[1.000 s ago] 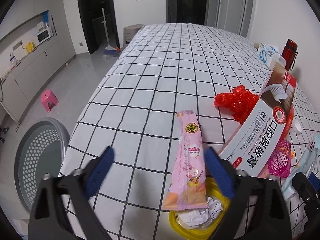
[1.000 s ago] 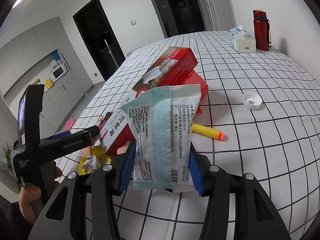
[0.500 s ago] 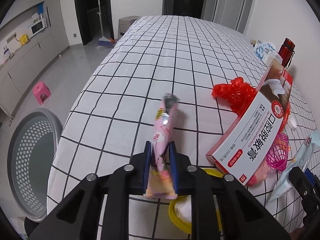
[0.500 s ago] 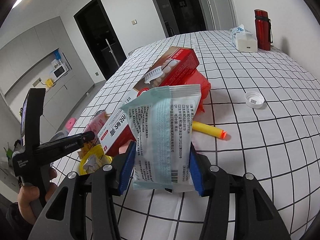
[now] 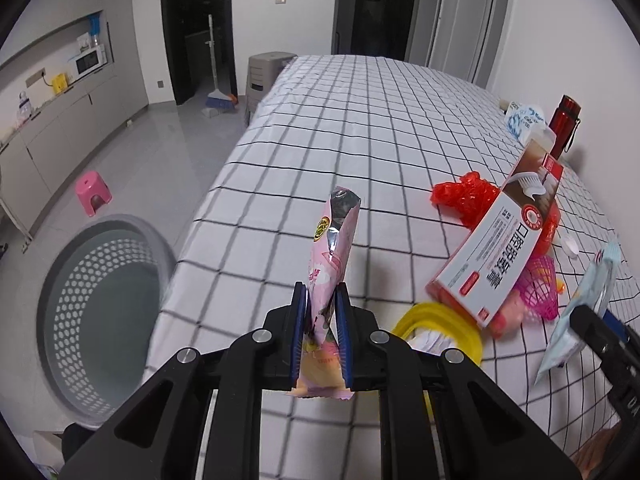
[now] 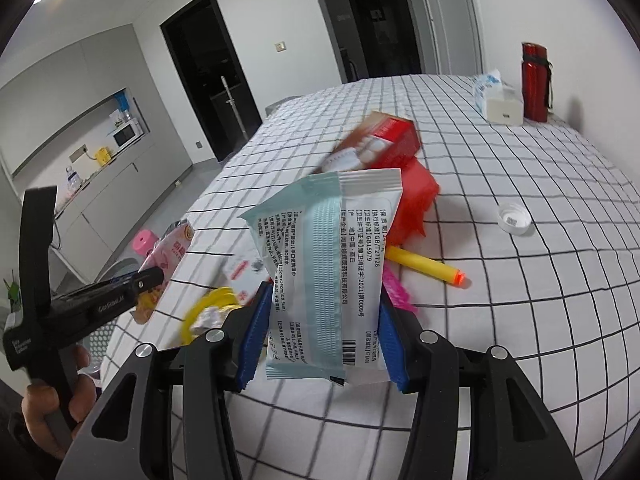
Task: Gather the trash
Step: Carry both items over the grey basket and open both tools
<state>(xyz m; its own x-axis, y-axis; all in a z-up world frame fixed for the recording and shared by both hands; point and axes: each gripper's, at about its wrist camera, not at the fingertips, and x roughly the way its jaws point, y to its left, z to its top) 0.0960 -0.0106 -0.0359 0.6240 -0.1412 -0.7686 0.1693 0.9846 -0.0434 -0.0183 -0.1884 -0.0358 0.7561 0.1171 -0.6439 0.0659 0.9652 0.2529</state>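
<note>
My left jaws (image 5: 321, 330) have just clenched on the pink wrapper (image 5: 330, 264), lifting it off the counter (image 5: 360, 128); right jaws (image 6: 320, 334) grasp the blue packet (image 6: 326, 276) (basket (image 5: 100, 312) next, I judge).

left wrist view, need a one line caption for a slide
Left gripper clamps a pink snack wrapper upright above the checked tablecloth, grey perforated bin on the floor below.
</note>
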